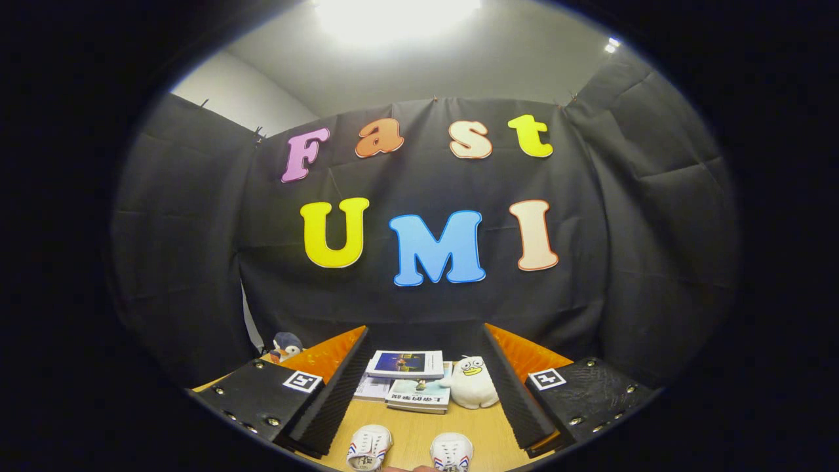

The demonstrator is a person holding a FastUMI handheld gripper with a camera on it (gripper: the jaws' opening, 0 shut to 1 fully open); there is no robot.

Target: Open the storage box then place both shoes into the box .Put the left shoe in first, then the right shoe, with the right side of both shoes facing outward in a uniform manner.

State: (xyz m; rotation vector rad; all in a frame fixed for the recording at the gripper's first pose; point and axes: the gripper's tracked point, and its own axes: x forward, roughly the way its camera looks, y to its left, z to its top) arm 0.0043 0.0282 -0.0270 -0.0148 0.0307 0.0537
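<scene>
- Two white shoes (409,451) sit side by side on the counter (409,426), toes toward you, between and just below your gripper (419,380) fingers. Looks staged for easy pickup.
- Can't spot the storage box from here, so can't say if it's open.
- Gripper is spread wide, holding nothing.
- Beyond the shoes: a stack of books (406,380) w/ a white duck plush (473,383) on its right.
- Far left, a penguin plush (286,345), well apart from the shoes.

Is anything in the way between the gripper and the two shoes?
Nothing visible is. The gripper is open, and both shoes lie on bare table between its fingers. The books and white duck toy sit beyond the shoes, not in front of them.
</scene>
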